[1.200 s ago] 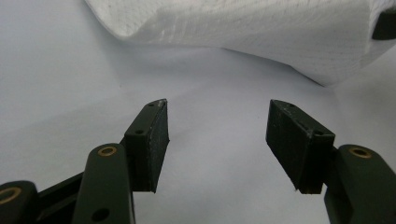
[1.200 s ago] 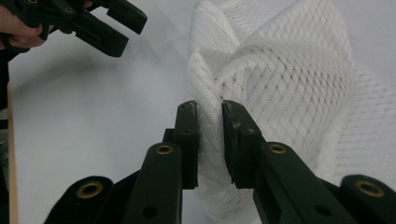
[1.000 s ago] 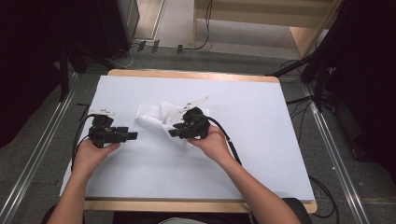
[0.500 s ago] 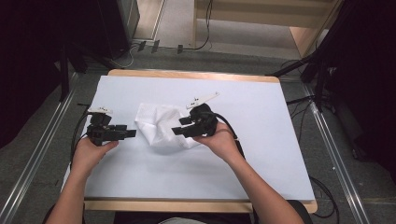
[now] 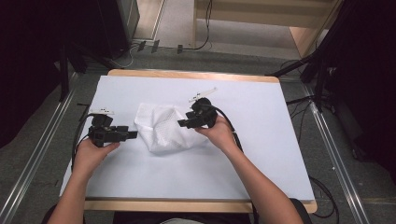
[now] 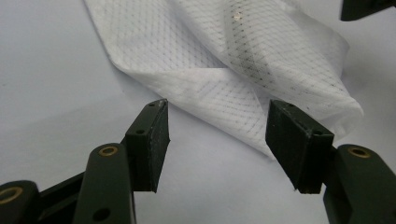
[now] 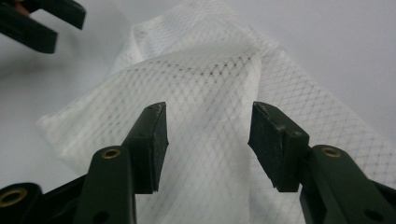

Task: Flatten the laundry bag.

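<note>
Left gripper (image 5: 132,135) and right gripper (image 5: 181,123) were black, with brass-ringed screw holes, flat rectangular pads, trailing black cables, small white plates on top. Forearms were bare, sleeveless.

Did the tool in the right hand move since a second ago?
Yes. In the high view the right tool has slid rightward, closer to the table's right edge. Its jaws have just been opening over the white mesh cloth, gripping nothing.

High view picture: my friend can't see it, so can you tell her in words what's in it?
A person sits at a table covered in white, holding a black gripper in each hand on either side of a crumpled white mesh cloth. The left gripper points at the cloth's left edge with open jaws; the right gripper hovers over its right side, jaws just opened, holding nothing.
</note>
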Demonstrator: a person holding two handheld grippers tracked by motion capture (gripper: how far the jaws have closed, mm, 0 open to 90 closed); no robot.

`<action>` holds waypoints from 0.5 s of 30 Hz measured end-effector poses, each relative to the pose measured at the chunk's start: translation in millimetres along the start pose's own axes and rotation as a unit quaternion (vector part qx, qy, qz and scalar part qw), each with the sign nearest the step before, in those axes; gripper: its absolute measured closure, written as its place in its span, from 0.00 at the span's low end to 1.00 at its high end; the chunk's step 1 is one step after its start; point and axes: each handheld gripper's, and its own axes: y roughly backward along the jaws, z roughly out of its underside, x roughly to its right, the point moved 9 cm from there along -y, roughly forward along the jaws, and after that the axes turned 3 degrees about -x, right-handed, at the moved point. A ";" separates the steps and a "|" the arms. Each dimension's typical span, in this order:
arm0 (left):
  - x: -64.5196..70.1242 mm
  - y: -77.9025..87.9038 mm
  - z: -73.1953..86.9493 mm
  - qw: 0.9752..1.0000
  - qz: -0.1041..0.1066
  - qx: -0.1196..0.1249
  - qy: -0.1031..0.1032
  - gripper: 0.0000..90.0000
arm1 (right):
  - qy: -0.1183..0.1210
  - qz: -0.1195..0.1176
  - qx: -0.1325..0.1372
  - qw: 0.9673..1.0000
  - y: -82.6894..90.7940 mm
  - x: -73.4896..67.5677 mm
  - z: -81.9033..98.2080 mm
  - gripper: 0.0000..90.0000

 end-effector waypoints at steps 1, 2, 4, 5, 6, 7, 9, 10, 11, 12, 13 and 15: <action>0.4 -0.1 1.2 1.000 -0.001 -0.002 0.000 0.45 | 0.000 0.003 0.003 1.000 -3.6 2.6 -1.4 0.52; 0.9 -0.4 2.3 1.000 -0.001 -0.002 0.001 0.45 | 0.001 0.006 0.008 1.000 -10.8 6.7 -3.6 0.51; 1.9 -1.3 4.2 1.000 -0.002 -0.003 0.001 0.45 | 0.002 0.008 0.007 1.000 -14.4 9.2 -4.3 0.50; 2.2 -1.8 5.2 1.000 -0.004 -0.004 0.002 0.45 | 0.000 0.009 -0.001 1.000 -18.7 11.5 -4.8 0.49; 3.0 -2.6 6.1 1.000 -0.004 -0.005 0.004 0.45 | -0.002 0.013 -0.009 1.000 -22.3 13.9 -5.2 0.48; 3.6 -3.6 6.8 1.000 -0.005 -0.005 0.004 0.45 | -0.002 0.014 -0.009 1.000 -25.6 15.0 -7.1 0.47; 5.1 -5.6 8.0 1.000 -0.007 -0.008 0.001 0.46 | -0.004 0.014 -0.007 1.000 -31.1 17.4 -12.1 0.45; 5.8 -6.9 8.1 1.000 -0.010 -0.008 0.000 0.46 | -0.003 0.012 -0.005 1.000 -34.3 18.7 -14.9 0.44; 6.2 -8.3 7.7 1.000 -0.011 -0.008 -0.003 0.47 | -0.006 0.010 -0.006 1.000 -37.7 19.6 -16.6 0.42; 6.8 -9.7 7.1 1.000 -0.013 -0.006 -0.002 0.48 | -0.009 0.008 -0.007 1.000 -42.5 20.6 -17.6 0.41; 7.4 -11.5 5.9 1.000 -0.014 -0.002 -0.002 0.50 | -0.010 0.008 -0.009 1.000 -48.0 21.4 -17.3 0.40; 8.3 -14.9 3.6 1.000 -0.013 -0.001 0.001 0.56 | -0.007 0.012 -0.023 1.000 -59.5 21.9 -13.2 0.41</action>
